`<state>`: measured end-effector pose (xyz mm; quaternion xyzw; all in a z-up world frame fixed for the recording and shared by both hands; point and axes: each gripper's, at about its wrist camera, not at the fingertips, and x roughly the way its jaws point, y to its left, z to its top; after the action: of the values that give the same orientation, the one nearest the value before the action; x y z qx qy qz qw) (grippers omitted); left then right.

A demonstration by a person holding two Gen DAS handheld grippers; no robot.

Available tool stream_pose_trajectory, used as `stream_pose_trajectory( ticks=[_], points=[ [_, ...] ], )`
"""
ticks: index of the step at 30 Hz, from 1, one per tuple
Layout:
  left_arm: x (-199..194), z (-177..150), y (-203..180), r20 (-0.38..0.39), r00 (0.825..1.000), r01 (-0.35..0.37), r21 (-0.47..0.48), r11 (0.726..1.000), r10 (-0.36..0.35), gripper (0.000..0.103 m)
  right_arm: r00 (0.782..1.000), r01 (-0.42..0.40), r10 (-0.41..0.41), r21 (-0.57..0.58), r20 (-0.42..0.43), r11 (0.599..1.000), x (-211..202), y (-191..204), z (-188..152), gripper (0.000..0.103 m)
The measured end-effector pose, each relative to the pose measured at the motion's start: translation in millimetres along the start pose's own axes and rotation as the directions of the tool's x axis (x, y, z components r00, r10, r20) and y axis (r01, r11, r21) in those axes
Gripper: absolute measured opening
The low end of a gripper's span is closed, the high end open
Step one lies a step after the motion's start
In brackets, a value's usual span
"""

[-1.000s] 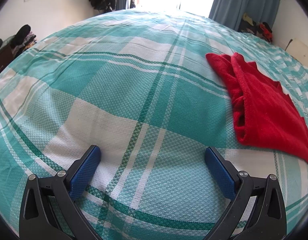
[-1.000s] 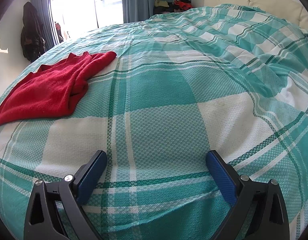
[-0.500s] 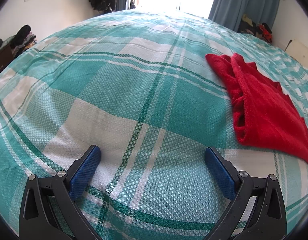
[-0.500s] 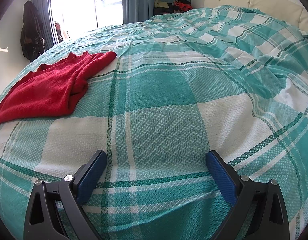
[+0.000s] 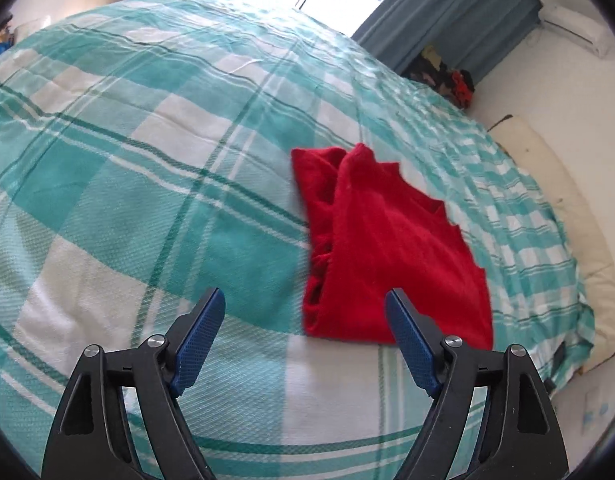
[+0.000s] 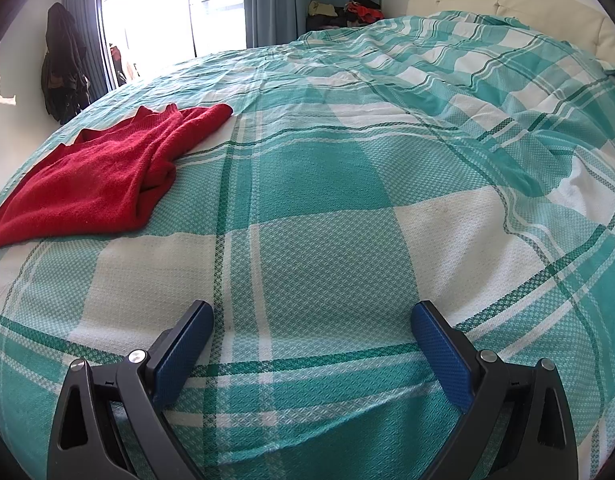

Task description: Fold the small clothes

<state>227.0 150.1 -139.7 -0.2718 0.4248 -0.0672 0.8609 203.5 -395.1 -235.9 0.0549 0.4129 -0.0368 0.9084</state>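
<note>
Left wrist view: left gripper point(image 5: 305, 330), empty and closing, probably approaches the red top point(image 5: 383, 256); next, pinch its edge.

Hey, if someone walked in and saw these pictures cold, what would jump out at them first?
The red garment, lying rumpled on the teal and white checked bedspread, far brighter than anything else. Next, the blue pads of the left gripper in the foreground, their jaws closing with nothing between them, pointed toward the garment's near edge. The right gripper hangs open over bare bedspread, the garment off to its left.
</note>
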Motion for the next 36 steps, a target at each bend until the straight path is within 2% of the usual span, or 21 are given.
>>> stream_pose_trajectory(
  ticks=[2,4,5,6,8,10,11,14,17,19,23,25,27,30,32,34,35,36],
  points=[
    [23,19,-19,-0.039,0.998,0.039,0.027,0.999,-0.038,0.083,1.0,0.002,-0.002,-0.002,-0.001,1.0,0,0,0,0.099],
    [58,34,-26,-0.101,0.995,-0.005,0.017,1.0,0.007,0.082,1.0,0.003,-0.003,-0.004,-0.002,1.0,0,0,0,0.099],
    [75,39,-23,-0.132,0.99,-0.04,-0.008,0.999,0.038,0.074,1.0,0.003,-0.003,-0.004,-0.002,1.0,0,1,1,0.099],
    [90,42,-18,-0.159,0.986,-0.065,-0.041,0.997,0.058,0.061,1.0,0.004,-0.004,-0.004,-0.002,1.0,0,1,1,0.099],
    [105,41,-11,-0.166,0.984,-0.074,-0.082,0.994,0.06,0.049,1.0,0.005,-0.005,-0.004,-0.002,1.0,0,0,1,0.099],
    [110,43,-15,-0.16,0.986,-0.067,-0.072,0.995,0.055,0.025,1.0,0.006,-0.006,-0.005,-0.001,1.0,0,1,1,0.099],
    [112,44,-17,-0.183,0.982,-0.054,-0.07,0.996,0.041,0.009,1.0,0.005,-0.005,-0.004,-0.001,1.0,0,1,1,0.099],
    [101,49,-29,-0.166,0.983,-0.094,-0.051,0.994,0.085,0.007,1.0,0.005,-0.005,-0.005,-0.002,1.0,0,1,1,0.099],
    [78,58,-52,-0.142,0.986,-0.101,-0.075,0.992,0.089,0.007,1.0,0.004,-0.004,-0.005,-0.006,1.0,0,0,2,0.1],
    [63,65,-84,-0.123,0.99,-0.073,-0.055,0.996,0.066,0.007,1.0,0.004,-0.004,-0.005,-0.006,1.0,0,0,2,0.1],
    [56,72,-176,-0.088,0.996,-0.018,0.09,0.996,0.026,0.007,1.0,0.002,-0.002,-0.004,-0.01,1.0,1,0,3,0.101],
    [69,66,-219,-0.105,0.995,0.013,0.145,0.989,0.002,0.007,1.0,0.003,-0.003,-0.004,-0.013,1.0,2,0,4,0.101],
    [92,52,-257,-0.121,0.993,0.018,0.199,0.98,0.007,0.007,1.0,0.003,-0.003,-0.004,-0.015,1.0,2,0,4,0.101],
    [136,23,-297,-0.167,0.986,0.032,0.225,0.974,0.006,0.007,1.0,0.002,-0.002,-0.003,-0.016,1.0,2,0,4,0.101],
    [165,-4,-319,-0.18,0.983,0.007,0.273,0.962,0.044,0.007,1.0,0.002,-0.002,-0.003,-0.016,1.0,2,1,4,0.101],
    [197,-34,-332,-0.206,0.973,-0.026,0.346,0.938,0.103,0.008,1.0,0.002,-0.002,-0.004,-0.016,1.0,3,0,5,0.101],
    [213,-49,-335,-0.231,0.962,-0.045,0.382,0.923,0.142,0.013,1.0,0.003,-0.003,-0.004,-0.017,1.0,2,0,5,0.101],
    [226,-62,-337,-0.252,0.948,-0.074,0.418,0.905,0.194,0.025,1.0,0.003,-0.003,-0.004,-0.018,1.0,3,1,5,0.101]
  ],
)
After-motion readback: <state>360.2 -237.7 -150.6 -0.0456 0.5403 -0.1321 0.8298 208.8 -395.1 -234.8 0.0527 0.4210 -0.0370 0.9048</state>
